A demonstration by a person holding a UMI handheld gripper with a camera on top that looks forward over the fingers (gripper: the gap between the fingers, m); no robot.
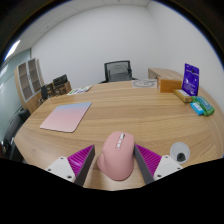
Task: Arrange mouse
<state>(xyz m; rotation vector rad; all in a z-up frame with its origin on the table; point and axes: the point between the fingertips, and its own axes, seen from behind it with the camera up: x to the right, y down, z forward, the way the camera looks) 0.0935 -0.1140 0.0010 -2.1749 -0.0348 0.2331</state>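
A pink mouse (116, 157) lies between my gripper's (115, 150) two fingers, and both magenta pads (83, 157) press against its sides. The mouse points forward along the fingers over the near edge of the wooden table (130, 110). A pink mouse pad (65, 118) lies flat on the table, ahead and to the left of the fingers.
A small white round object (180, 153) sits just right of the right finger. A purple box (190, 76), a teal item (202, 105) and a cardboard box (165, 78) stand at the far right. A black office chair (119, 71) is behind the table, with shelves (30, 80) at the left.
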